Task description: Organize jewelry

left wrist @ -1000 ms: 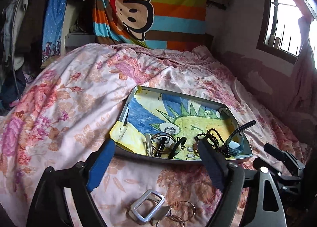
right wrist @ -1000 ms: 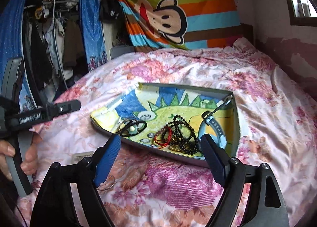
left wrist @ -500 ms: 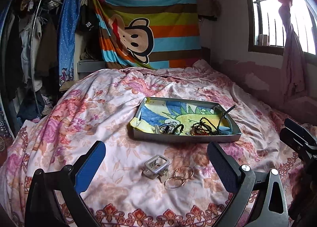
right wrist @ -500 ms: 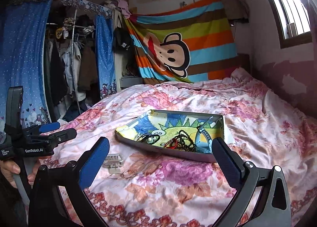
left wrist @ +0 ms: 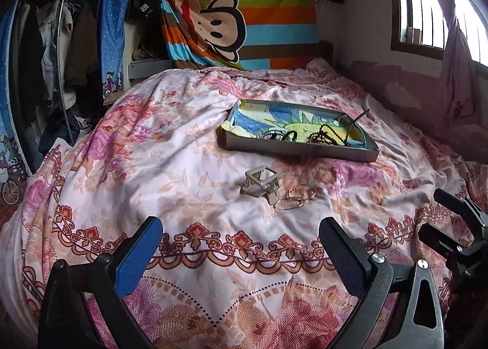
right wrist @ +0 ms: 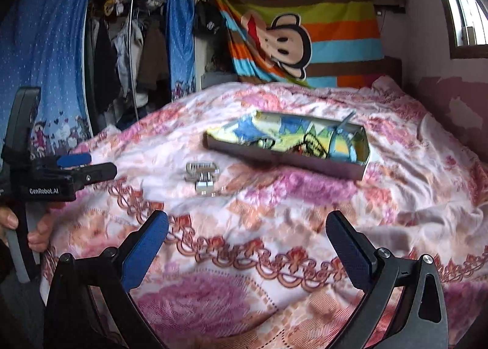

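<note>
A grey metal tray [left wrist: 299, 151] with a colourful lining lies on the flowered bedspread and holds black beads [left wrist: 324, 135], a bracelet and other jewelry; it also shows in the right wrist view [right wrist: 286, 160]. In front of it lie a silver hair clip [left wrist: 262, 181] and thin ring bangles [left wrist: 294, 198]; the clip also shows in the right wrist view [right wrist: 202, 173]. My left gripper [left wrist: 241, 251] is open and empty, well back from the clip. My right gripper [right wrist: 247, 245] is open and empty, also far back.
The bed [left wrist: 183, 166] fills the view, its near edge below both grippers. A clothes rack [right wrist: 128, 44] and blue curtain stand at the left. A striped monkey blanket [left wrist: 241, 23] hangs at the head. A window [left wrist: 433, 4] is at the right.
Both grippers have pulled back and away from the tray, which now looks smaller and farther. Both stay open. The jewelry has not moved.
</note>
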A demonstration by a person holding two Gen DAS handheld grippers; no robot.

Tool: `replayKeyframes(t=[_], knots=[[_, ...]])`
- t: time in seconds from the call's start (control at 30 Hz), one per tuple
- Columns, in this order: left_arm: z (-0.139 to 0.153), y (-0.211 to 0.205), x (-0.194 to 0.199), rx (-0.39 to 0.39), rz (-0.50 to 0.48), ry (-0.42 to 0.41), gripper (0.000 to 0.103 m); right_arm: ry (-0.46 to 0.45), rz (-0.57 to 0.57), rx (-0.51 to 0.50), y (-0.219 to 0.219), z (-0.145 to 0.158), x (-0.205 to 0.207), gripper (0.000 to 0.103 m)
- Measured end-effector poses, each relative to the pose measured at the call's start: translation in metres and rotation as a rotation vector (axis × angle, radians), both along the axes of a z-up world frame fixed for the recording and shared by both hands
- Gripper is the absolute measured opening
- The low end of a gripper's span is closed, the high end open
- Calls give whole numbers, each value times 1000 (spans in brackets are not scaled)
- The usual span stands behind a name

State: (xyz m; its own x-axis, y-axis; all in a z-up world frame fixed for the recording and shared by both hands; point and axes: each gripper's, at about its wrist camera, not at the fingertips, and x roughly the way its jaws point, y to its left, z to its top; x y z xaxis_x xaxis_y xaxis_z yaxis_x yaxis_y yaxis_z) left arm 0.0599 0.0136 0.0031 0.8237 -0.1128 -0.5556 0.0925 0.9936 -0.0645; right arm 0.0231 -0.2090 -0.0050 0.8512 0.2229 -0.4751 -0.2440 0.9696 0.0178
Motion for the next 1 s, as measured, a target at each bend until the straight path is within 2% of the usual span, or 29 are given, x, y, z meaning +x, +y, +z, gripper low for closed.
replayKeyframes(t=[0.17,0.8,1.0], knots=[[-13,2,4,0,17,59,103,61,-15,-4,0,-15,7,101],[-16,14,15,-24,63,84,103,117,-60,-44,2,-17,19,101],[-15,19,29,-62,57,96,103,112,-63,-64,3,-13,29,101]])
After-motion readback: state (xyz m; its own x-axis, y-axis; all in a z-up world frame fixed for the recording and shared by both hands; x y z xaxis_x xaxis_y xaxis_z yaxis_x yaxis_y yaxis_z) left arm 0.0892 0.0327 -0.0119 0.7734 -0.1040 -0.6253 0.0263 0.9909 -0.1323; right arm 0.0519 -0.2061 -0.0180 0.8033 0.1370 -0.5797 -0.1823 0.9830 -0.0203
